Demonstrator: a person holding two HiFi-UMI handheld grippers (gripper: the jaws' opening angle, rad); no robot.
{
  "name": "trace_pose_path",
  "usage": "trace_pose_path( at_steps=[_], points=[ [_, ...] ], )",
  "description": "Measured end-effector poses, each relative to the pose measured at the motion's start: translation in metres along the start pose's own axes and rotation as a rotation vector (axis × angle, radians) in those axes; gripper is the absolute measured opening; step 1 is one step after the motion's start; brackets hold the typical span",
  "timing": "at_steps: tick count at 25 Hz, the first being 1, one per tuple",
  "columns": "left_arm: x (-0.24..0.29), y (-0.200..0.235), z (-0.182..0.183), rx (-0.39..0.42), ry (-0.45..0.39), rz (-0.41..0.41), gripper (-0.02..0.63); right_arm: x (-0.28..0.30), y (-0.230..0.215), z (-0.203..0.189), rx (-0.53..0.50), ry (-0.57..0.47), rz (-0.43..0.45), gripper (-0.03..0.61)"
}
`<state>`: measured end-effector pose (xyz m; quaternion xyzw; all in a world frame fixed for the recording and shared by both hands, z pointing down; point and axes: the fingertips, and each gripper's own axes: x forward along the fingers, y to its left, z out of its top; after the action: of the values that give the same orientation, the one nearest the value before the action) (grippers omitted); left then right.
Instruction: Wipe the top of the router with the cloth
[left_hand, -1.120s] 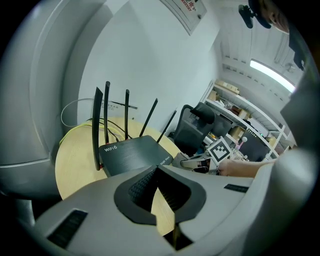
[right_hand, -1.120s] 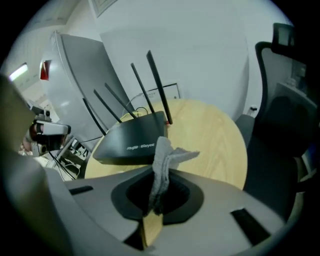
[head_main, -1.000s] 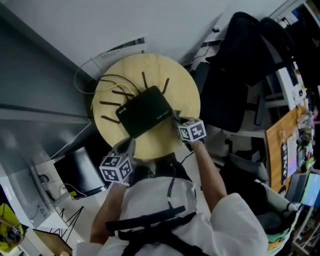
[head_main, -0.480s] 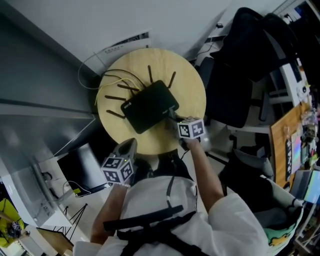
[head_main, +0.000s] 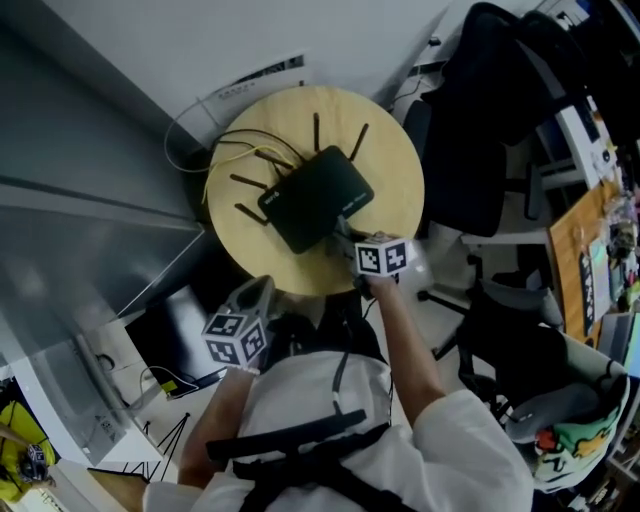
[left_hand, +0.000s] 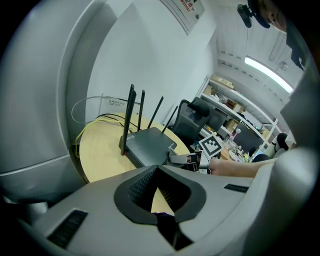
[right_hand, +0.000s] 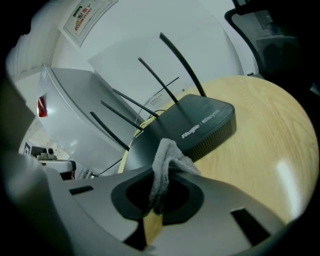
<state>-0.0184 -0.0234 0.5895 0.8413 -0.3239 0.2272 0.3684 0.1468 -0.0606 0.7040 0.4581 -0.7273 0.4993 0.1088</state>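
A black router (head_main: 320, 195) with several upright antennas lies on the round wooden table (head_main: 395, 140). My right gripper (head_main: 347, 238) sits at the router's near edge, shut on a small grey cloth (right_hand: 167, 159). In the right gripper view the cloth bunches up between the jaws just in front of the router (right_hand: 192, 125), and I cannot tell whether the two touch. My left gripper (head_main: 258, 293) hangs at the table's near-left rim, off the router. Its jaws meet with nothing between them, and the left gripper view shows the router (left_hand: 150, 148) and the right gripper (left_hand: 186, 159) beyond the left gripper (left_hand: 154, 171).
Yellow and white cables (head_main: 222, 165) loop behind the router at the table's left rim. A black office chair (head_main: 470, 170) stands close to the table's right side. A grey partition (head_main: 90, 220) and wall bound the left; cluttered desks (head_main: 590, 250) lie far right.
The head view has drifted, so the table and router now sit higher and further right. The right gripper stays at the router's near edge with the cloth. The left gripper has barely moved.
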Motion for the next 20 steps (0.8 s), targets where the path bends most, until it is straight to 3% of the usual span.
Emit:
trace_pose_path(
  at_steps=[20],
  points=[
    [-0.054, 0.037, -0.029, 0.034, -0.015, -0.044, -0.011, 0.033, 0.100, -0.051, -0.045, -0.041, 0.033, 0.018]
  ],
)
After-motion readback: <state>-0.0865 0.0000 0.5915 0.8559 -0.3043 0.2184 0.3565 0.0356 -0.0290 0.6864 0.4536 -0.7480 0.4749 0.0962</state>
